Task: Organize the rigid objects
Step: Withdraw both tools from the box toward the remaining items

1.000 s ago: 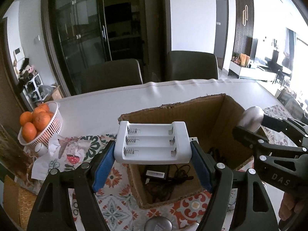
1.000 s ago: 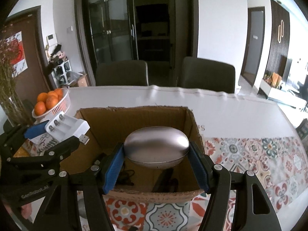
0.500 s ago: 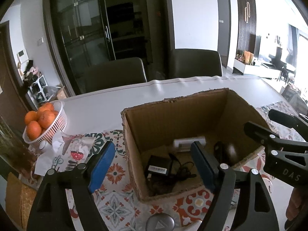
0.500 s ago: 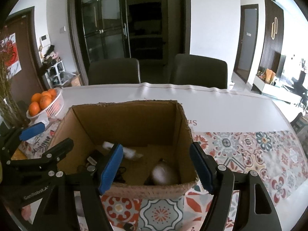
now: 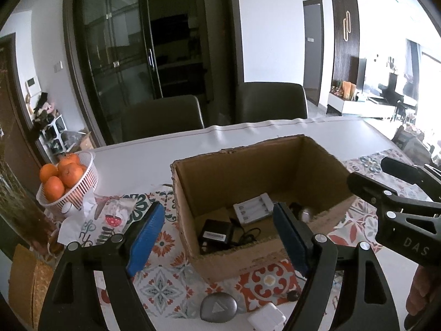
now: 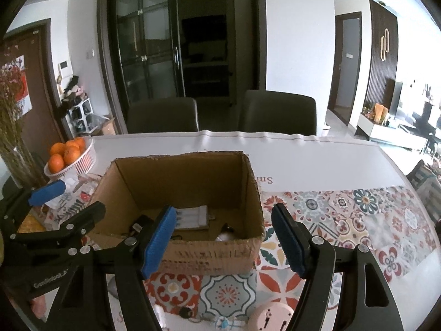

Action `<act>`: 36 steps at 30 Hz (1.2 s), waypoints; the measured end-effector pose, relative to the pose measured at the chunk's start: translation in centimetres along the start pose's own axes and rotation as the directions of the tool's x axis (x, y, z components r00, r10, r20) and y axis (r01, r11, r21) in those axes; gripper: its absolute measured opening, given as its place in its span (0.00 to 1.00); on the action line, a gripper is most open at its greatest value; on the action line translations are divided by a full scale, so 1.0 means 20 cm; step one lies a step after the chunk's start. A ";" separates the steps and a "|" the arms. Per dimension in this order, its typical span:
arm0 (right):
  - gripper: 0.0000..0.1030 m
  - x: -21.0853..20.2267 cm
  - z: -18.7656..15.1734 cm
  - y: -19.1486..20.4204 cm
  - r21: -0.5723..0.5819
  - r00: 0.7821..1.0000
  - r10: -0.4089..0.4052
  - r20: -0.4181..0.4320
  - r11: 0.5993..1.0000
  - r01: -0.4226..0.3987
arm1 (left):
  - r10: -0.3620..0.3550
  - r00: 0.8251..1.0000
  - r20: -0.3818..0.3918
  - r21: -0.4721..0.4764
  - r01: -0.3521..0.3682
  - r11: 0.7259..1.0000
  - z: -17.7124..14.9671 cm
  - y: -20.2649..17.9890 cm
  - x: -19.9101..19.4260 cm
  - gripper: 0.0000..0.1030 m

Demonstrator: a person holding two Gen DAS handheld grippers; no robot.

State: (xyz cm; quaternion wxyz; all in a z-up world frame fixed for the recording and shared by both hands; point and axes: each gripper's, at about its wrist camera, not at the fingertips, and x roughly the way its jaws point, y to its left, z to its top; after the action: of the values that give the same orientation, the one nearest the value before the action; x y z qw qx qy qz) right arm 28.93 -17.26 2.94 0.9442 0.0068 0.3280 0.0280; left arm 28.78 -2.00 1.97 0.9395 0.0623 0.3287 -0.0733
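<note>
An open cardboard box [image 5: 248, 259] stands on the patterned table runner. Inside lie a white battery charger [image 5: 253, 208], a black power adapter [image 5: 216, 234] with its cable, and a silver egg-shaped thing [image 5: 304, 215], half hidden by the box wall. My left gripper [image 5: 217, 209] hovers open in front of the box with nothing between its blue pads. In the right wrist view the charger [image 6: 193, 216] and silver thing [image 6: 224, 237] lie on the box floor. My right gripper [image 6: 223, 212] is also open and empty, at the box's near right corner.
A white basket of oranges [image 5: 66, 179] stands at the left, with a paper packet [image 5: 110, 215] beside it. Near me lie a grey pebble-shaped device [image 5: 218, 307], a white block [image 5: 266, 318] and a pink round device [image 6: 271, 317]. Two dark chairs stand behind the table.
Both grippers let go: the charger left the left one and the silver egg left the right one, and both now lie in the box. Both grippers drew back and a little up.
</note>
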 end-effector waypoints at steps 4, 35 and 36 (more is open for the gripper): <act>0.70 -0.05 -0.02 -0.01 0.006 1.000 0.001 0.007 1.000 -0.001 | -0.008 1.000 0.006 0.004 0.008 1.000 -0.02 -0.02 -0.05 0.78; 0.74 -0.12 -0.34 -0.18 0.072 0.993 -0.059 -0.099 0.995 0.066 | -0.027 0.982 -0.189 -0.082 0.012 0.997 -0.35 -0.18 -0.07 0.78; 0.74 -0.11 -0.35 -0.18 0.077 0.993 -0.059 -0.106 0.995 0.067 | -0.027 0.980 -0.197 -0.086 0.010 0.996 -0.36 -0.18 -0.06 0.78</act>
State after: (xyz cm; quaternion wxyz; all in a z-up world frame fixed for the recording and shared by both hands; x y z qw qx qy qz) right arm 23.07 -21.06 -1.29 0.9253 0.0332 0.3776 -0.0148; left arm 22.78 -4.23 -3.12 0.9033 0.0264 0.4238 -0.0614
